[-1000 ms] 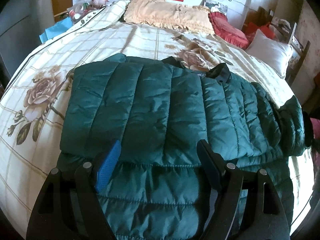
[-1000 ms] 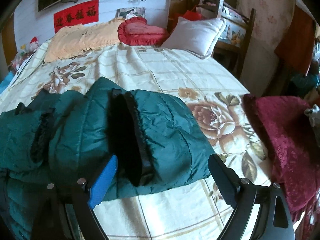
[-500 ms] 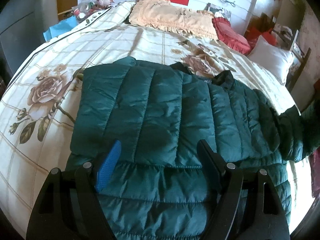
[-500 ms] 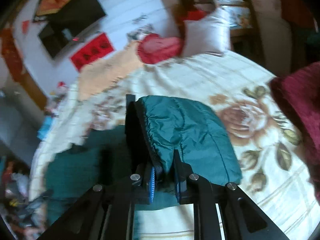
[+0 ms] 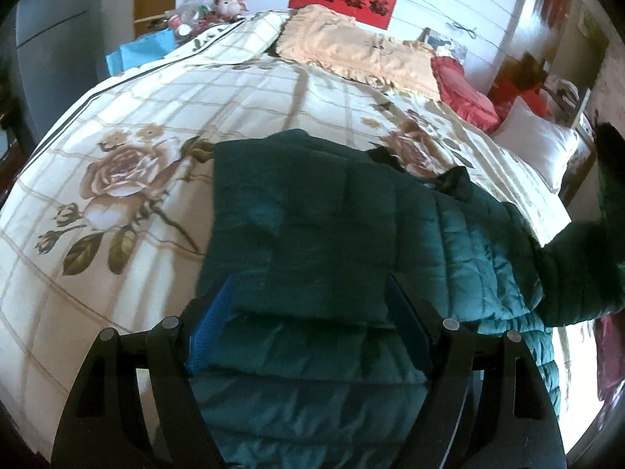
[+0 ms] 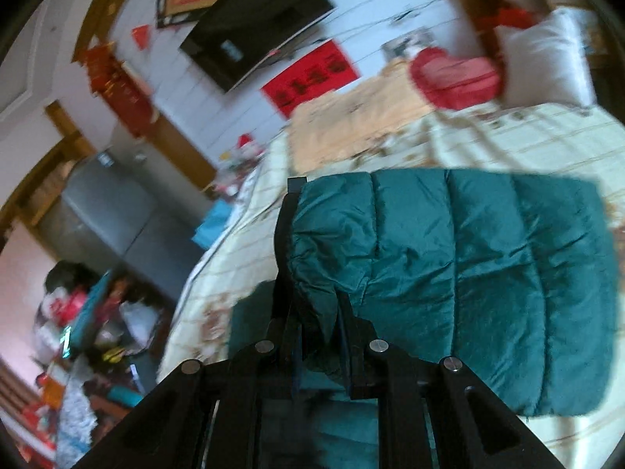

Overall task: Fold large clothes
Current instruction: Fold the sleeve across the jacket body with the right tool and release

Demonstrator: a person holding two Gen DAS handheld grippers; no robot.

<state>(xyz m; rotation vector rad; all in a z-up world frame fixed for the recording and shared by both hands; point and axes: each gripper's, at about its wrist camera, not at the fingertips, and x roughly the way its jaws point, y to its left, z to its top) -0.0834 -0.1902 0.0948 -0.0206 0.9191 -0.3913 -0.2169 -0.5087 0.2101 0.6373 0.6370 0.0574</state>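
Note:
A dark green quilted puffer jacket [image 5: 332, 242] lies partly folded on the floral bedspread [image 5: 129, 164]. My left gripper [image 5: 308, 312] is open and hovers over the jacket's near folded edge. My right gripper [image 6: 318, 328] is shut on the jacket's sleeve [image 6: 468, 273] near its black cuff [image 6: 285, 242] and holds it lifted above the bed. In the left wrist view the lifted sleeve [image 5: 586, 269] rises at the far right.
A peach pillow [image 5: 359, 51], a red heart cushion [image 5: 465, 93] and a white pillow [image 5: 543, 144] lie at the head of the bed. A grey fridge [image 6: 113, 219] and a cluttered pile [image 6: 78, 332] stand left of the bed. A television [image 6: 254, 19] hangs on the wall.
My right gripper closed on the sleeve and lifted it up and toward the left over the jacket. My left gripper stayed open and shifted slightly over the jacket.

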